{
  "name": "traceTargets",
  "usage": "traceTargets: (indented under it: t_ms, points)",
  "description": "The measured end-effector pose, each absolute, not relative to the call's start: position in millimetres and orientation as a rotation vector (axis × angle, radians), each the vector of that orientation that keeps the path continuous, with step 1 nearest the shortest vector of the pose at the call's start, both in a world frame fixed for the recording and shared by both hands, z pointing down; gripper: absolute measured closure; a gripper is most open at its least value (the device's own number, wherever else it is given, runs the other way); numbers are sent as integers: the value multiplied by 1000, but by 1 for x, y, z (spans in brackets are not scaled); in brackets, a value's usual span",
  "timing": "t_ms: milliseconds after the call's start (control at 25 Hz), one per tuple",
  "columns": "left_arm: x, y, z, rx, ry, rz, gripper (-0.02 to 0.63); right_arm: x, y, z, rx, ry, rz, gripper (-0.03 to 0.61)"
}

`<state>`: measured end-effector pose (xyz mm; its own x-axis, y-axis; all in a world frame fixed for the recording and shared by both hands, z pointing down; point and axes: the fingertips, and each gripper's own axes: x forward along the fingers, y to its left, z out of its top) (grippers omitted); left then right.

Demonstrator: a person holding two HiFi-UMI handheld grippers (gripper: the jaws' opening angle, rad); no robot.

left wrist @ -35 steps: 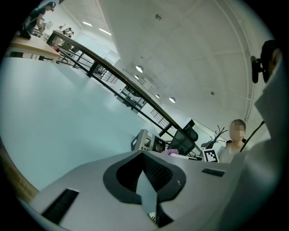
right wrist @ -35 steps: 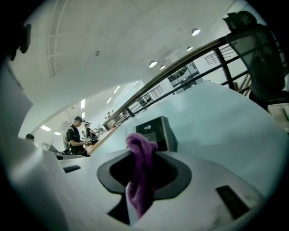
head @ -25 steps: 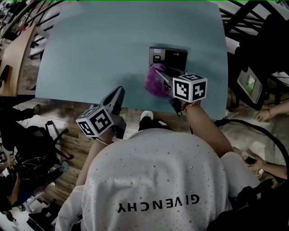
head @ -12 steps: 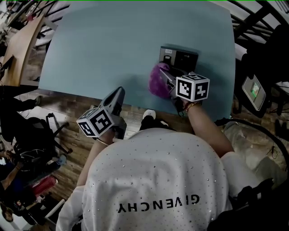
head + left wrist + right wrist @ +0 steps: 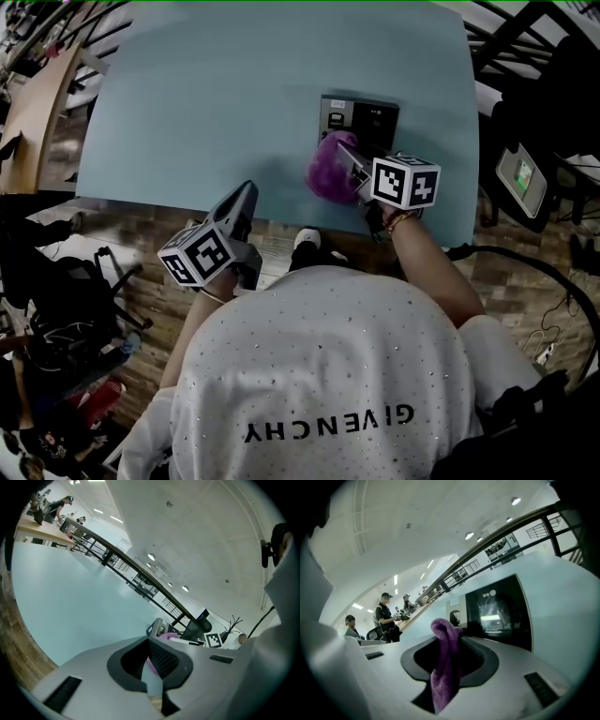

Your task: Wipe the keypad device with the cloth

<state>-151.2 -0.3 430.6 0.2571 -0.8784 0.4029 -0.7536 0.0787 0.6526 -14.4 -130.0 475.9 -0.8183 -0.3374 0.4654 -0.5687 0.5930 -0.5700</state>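
Observation:
The dark keypad device (image 5: 359, 117) lies flat on the pale blue table (image 5: 234, 94), right of middle. A purple cloth (image 5: 330, 169) rests bunched against the device's near left corner. My right gripper (image 5: 351, 161) is shut on that cloth, its marker cube nearer to me. In the right gripper view the cloth (image 5: 445, 663) hangs out between the jaws, with the device's glossy black face (image 5: 499, 613) just ahead. My left gripper (image 5: 244, 202) hovers over the table's near edge, shut and holding nothing. The left gripper view shows the device (image 5: 156, 627) and cloth (image 5: 169, 635) far ahead.
The table's near edge runs just in front of both grippers, with wooden floor (image 5: 141, 225) below. A black chair (image 5: 66, 309) stands at lower left. A small screen (image 5: 520, 173) sits off the table's right side. People (image 5: 386, 613) work at a distant desk.
The cloth in the right gripper has shifted only slightly along the device's near edge. The head view has swayed sideways. The left gripper has stayed where it was.

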Motion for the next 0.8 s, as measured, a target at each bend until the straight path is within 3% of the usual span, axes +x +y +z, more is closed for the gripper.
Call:
traceTargets:
  t_ms: [800]
  points:
    - [-138, 2, 429, 1712, -1485, -188, 621, 39, -137, 482, 912, -2476, 1149, 476]
